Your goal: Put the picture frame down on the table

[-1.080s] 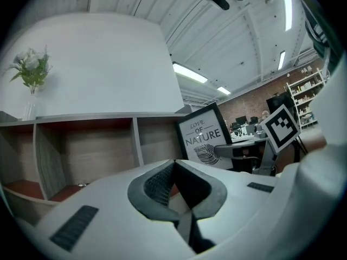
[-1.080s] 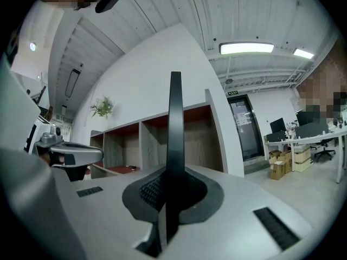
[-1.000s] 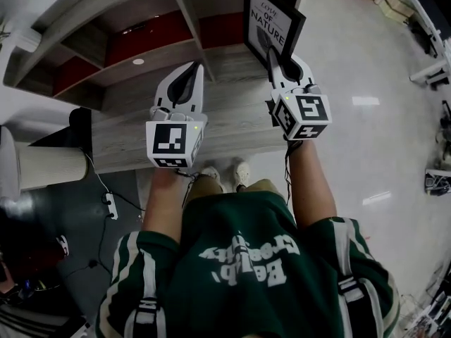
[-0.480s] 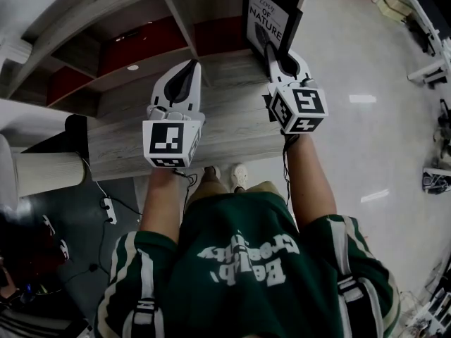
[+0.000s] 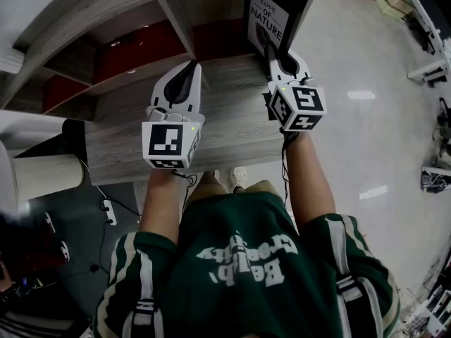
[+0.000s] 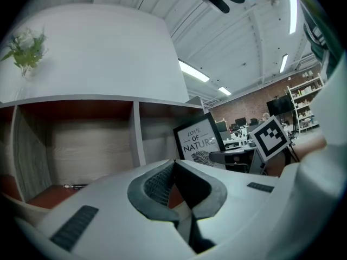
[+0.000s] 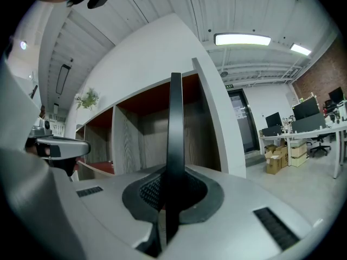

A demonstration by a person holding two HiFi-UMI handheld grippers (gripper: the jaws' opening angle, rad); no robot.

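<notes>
Right gripper (image 7: 172, 191) tight on picture frame (image 5: 270, 14)

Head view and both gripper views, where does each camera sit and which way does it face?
Head view: on the person's head, facing steeply down at the table; both forearms, shirt, left gripper and right gripper show.
Left gripper view: rides the left gripper, facing the shelf along its shut, empty jaws.
Right gripper view: rides the right gripper, facing the shelf along jaws clamped on the picture frame, edge-on.
Shared: the picture frame appears in all three.
</notes>
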